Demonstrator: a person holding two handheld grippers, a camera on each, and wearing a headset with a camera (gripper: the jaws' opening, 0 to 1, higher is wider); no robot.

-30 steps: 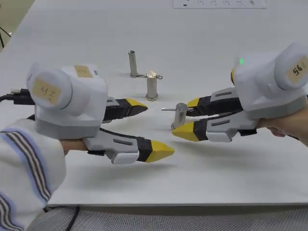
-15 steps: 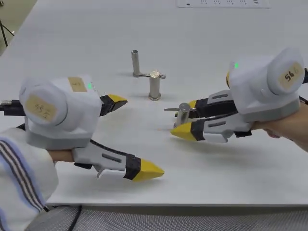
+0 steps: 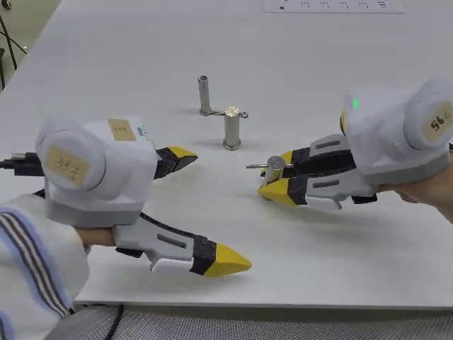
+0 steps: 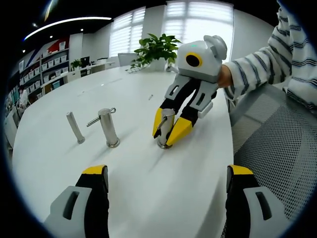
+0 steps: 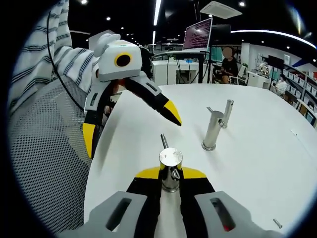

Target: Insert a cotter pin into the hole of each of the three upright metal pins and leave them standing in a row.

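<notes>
Change: the left gripper (image 3: 205,207) has its jaws spread wider than a second ago, and the right gripper (image 3: 277,175) has closed onto the near pin (image 3: 274,168).
Left gripper: jaws wide apart and empty, left of the middle pin (image 3: 232,129) and nearer the person.
Right gripper: jaws clamped on the near pin, right of the middle pin and nearer the person.
Near pin: short bright steel cylinder with a wire cotter pin (image 3: 255,166) sticking out sideways.
Middle pin: upright, flat-topped, with a second cotter pin (image 3: 243,114) through its top.
Far pin (image 3: 204,94): thinner, upright, just behind the middle pin.
Desk (image 3: 106,64): white and smooth.
</notes>
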